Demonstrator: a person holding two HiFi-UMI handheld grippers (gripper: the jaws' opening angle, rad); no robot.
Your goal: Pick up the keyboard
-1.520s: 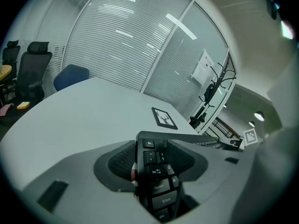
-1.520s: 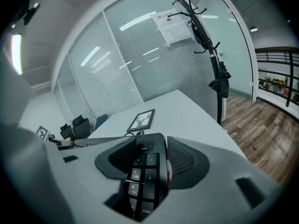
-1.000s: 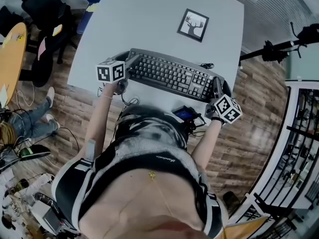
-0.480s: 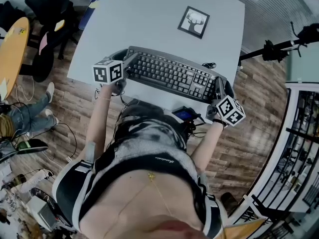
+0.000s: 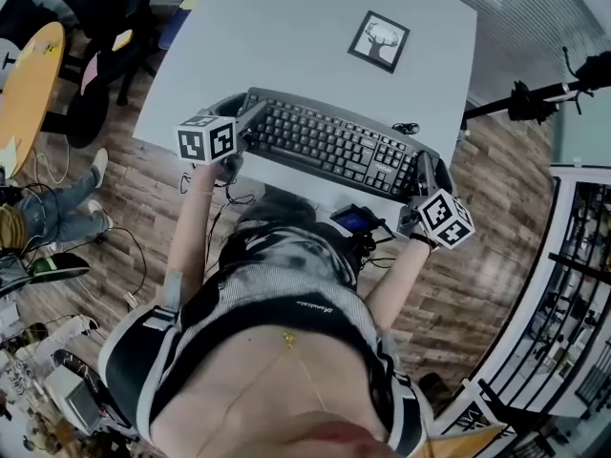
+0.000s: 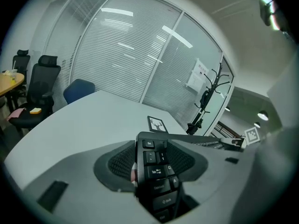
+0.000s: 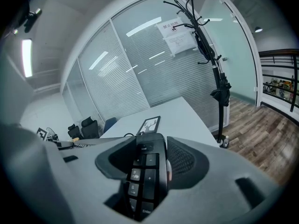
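Bench [image 5: 286,36]: pale grey top, the largest item. It is bare apart from the entries below.
Keyboard [image 5: 329,146]: black, full-size, and set along the bench's 6 o'clock edge, nearest the person. Its long axis runs from about 10 o'clock to 4 o'clock in the head view.
Left claw [image 5: 250,117]: at the keyboard's 9 o'clock end. In the left gripper view its jaws are closed narrowly on the short edge, with the Esc, Tab and Caps keys standing between the ribbed pads.
Right claw [image 5: 423,168]: at the keyboard's 4 o'clock end. In the right gripper view its jaws are pinched on the number-pad edge, with Enter and plus between the pads.
Framed picture [image 5: 379,42]: a deer print lying flat, at 12 to 1 o'clock of the keyboard and well apart from it.
Cable [image 5: 399,126]: a small dark loop just behind the keyboard's right rear corner.
Done: both ends appear gripped, so the grasp looks complete.
Left: the lift itself. No view shows plainly whether the underside has cleared the bench, so I judge the raise at most barely begun. Both ends should rise level, and the cable may trail.
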